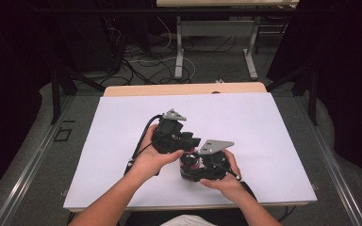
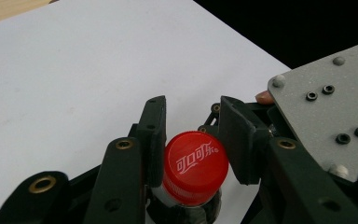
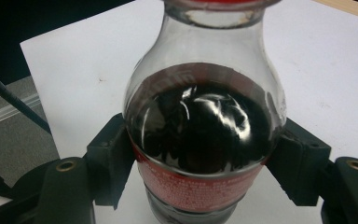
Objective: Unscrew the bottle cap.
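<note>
A clear plastic bottle (image 3: 205, 79) of dark cola with a red label stands on the white table top (image 1: 264, 141). My right gripper (image 3: 205, 144) is shut on the bottle's body, one black pad pressed on each side at the label's upper edge. In the left gripper view the red screw cap (image 2: 195, 164) with white lettering sits between the jaws of my left gripper (image 2: 193, 126), which is shut on it. In the high view both hands meet near the table's front middle, with the left gripper (image 1: 192, 143) over the bottle (image 1: 189, 160) and the right gripper (image 1: 194, 168) beside it.
A wooden table edge (image 1: 184, 88) runs along the back of the white sheet. Beyond it are table legs and loose cables (image 1: 160, 61) on the floor. The right gripper's grey plate (image 2: 326, 116) lies close beside my left jaws.
</note>
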